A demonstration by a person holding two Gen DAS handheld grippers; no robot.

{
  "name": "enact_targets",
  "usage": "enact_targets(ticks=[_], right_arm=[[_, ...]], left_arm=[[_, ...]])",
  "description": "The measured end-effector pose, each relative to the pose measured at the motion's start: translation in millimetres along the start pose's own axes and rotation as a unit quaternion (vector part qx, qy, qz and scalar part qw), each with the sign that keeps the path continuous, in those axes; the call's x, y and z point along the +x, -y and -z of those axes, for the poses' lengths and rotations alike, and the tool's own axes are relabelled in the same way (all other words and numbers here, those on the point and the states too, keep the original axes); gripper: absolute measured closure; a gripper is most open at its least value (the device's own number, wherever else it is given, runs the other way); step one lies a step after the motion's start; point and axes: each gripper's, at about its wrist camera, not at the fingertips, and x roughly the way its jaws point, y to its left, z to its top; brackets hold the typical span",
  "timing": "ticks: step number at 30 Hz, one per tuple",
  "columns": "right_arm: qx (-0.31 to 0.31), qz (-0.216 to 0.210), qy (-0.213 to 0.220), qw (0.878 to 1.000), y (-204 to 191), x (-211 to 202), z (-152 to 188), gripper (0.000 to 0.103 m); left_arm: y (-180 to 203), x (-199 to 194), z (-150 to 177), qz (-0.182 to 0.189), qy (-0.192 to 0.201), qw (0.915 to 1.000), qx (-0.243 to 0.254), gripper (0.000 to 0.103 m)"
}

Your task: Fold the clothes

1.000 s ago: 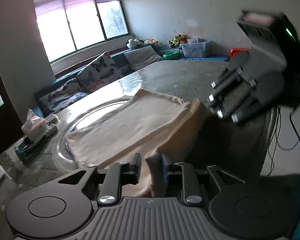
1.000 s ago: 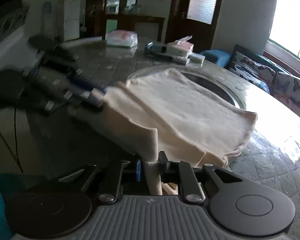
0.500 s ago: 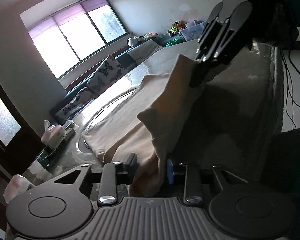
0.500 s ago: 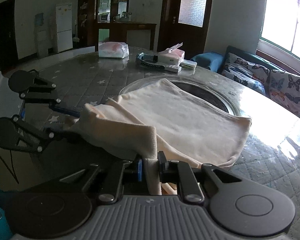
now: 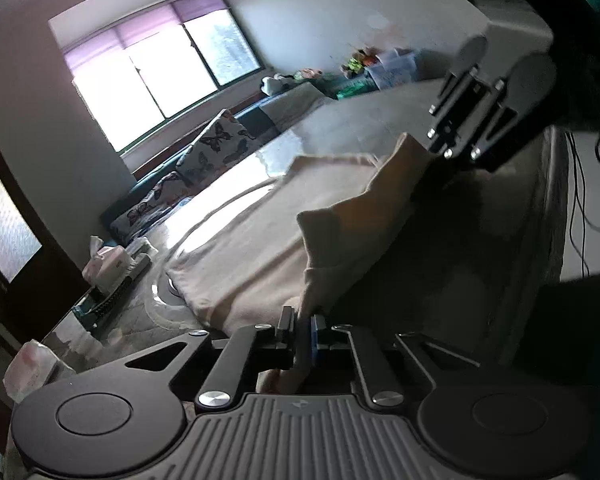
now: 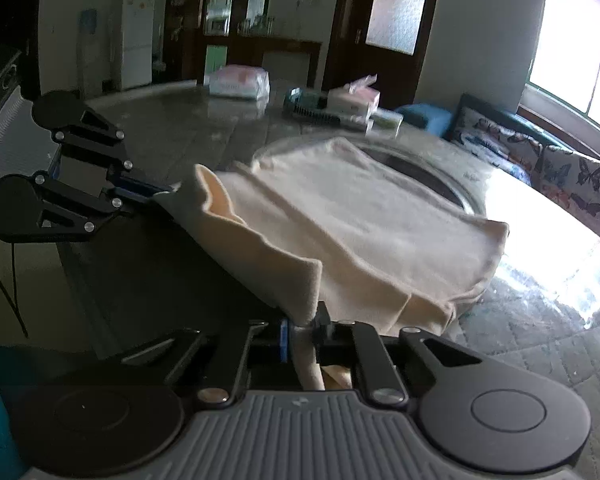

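Observation:
A cream garment (image 5: 240, 248) lies half folded on the round glass-topped table (image 5: 360, 120), over the turntable ring. In the left wrist view my left gripper (image 5: 303, 320) has its jaws closing on the near corner of the garment, and fabric fills the narrow gap between the pads. My right gripper (image 5: 440, 152) grips the other end of the same edge at the upper right. In the right wrist view the right gripper (image 6: 303, 322) is shut on its corner of the garment (image 6: 360, 216), still tightening slightly. The left gripper (image 6: 156, 194) holds the far corner, and the edge hangs raised between them.
A tissue box (image 6: 356, 98), a dark brush (image 6: 312, 114) and a pink packet (image 6: 238, 82) sit at the table's far side. A sofa with butterfly cushions (image 6: 560, 168) runs under the window. Cables (image 5: 580, 200) hang beside the table edge.
The left jaws have narrowed onto the fabric and the left wrist has rolled. The near edge of the garment has come up off the table between both grippers.

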Motion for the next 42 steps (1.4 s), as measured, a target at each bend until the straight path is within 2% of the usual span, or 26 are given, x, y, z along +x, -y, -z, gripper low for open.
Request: enact_targets(ticks=[4,11,17,24,30,36,40,42], right_arm=[[-0.003,-0.002,0.022,1.000,-2.6,-21.5,-6.5,0.093],[-0.007,-0.023,0.032,0.999,-23.7,-77.7,-8.1,0.093],[-0.007,-0.022,0.026,0.999,-35.8,-93.8,-6.3,0.093],[0.011,-0.015,0.026,1.000,-8.5,-80.6,-29.3,0.094],[0.022,-0.009,0.012,1.000,31.3,-48.2,-57.9,0.094],[0.037,0.006,-0.020,0.999,73.7,14.8,-76.7,0.094],[0.072,0.012,-0.043,0.996,93.6,60.9,-73.2,0.093],[0.091,0.018,-0.047,0.995,98.8,78.7,-66.9,0.090]], left_arm=[[-8.7,-24.6,-10.5,0.007,0.013,0.9996,-0.024,0.095],[-4.3,-80.6,-19.6,0.043,0.025,0.9977,-0.046,0.095],[-3.8,-79.2,-21.1,0.050,0.021,0.9967,-0.060,0.095],[-36.9,-51.2,-40.3,0.037,0.035,0.9943,-0.094,0.096],[-72.0,3.5,-54.0,0.031,0.025,0.9922,-0.118,0.097],[-100.5,78.5,-58.0,0.023,-0.013,0.9889,-0.146,0.098],[-107.7,119.2,-50.3,0.012,-0.044,0.9850,-0.166,0.098],[-108.1,130.5,-44.8,0.011,-0.059,0.9823,-0.177,0.098]])
